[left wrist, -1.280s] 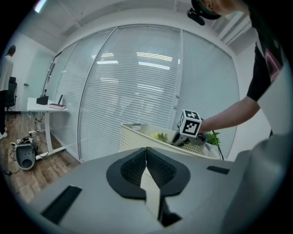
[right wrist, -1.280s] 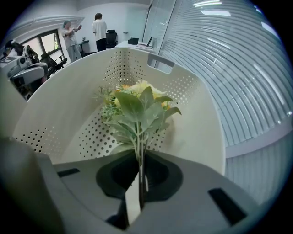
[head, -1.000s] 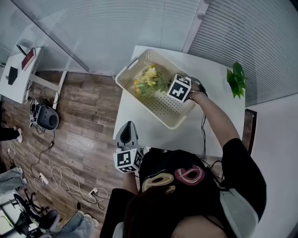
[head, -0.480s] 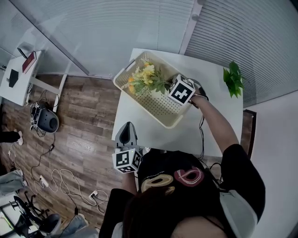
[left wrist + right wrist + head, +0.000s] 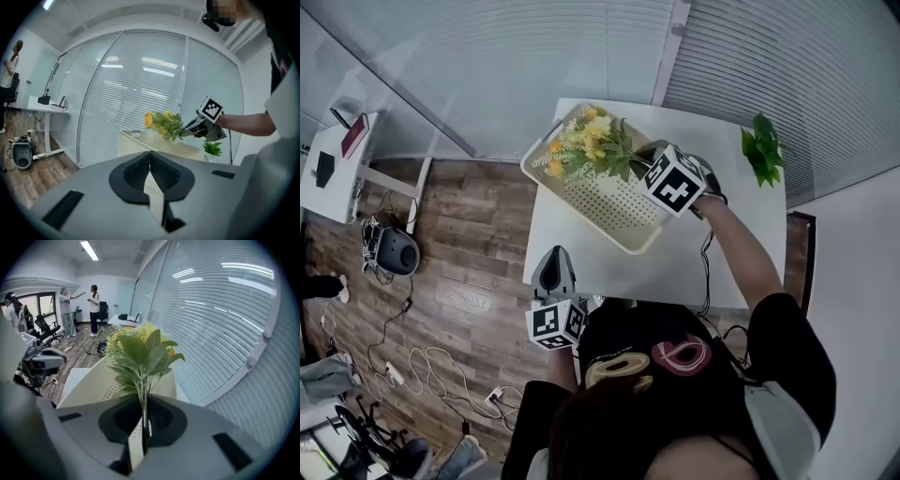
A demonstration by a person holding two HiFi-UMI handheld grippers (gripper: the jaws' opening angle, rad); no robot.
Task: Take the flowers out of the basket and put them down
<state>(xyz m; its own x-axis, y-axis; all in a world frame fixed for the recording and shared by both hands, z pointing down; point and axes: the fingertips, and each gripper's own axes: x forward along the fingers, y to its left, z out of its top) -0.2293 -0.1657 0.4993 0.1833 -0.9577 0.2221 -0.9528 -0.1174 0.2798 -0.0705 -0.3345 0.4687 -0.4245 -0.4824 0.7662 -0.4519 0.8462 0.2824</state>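
A bunch of yellow flowers with green leaves (image 5: 589,150) hangs above the far left end of the cream perforated basket (image 5: 614,208) on the white table (image 5: 614,272). My right gripper (image 5: 641,163) is shut on the stems, which run between its pads in the right gripper view (image 5: 143,418), with the blooms (image 5: 140,350) standing up ahead of the jaws. My left gripper (image 5: 557,262) is shut and holds nothing, by the table's near left edge, apart from the basket. From the left gripper (image 5: 150,165) I see the flowers (image 5: 163,123) raised over the basket (image 5: 140,139).
A small green plant (image 5: 763,154) lies at the table's far right corner. A black cable (image 5: 709,272) runs down the right side of the table. Wood floor with cables and a desk (image 5: 337,155) lies to the left. Glass walls with blinds stand behind the table.
My right gripper has risen and drawn the flowers up from inside the basket, toward its far left end. The left gripper has stayed in place.
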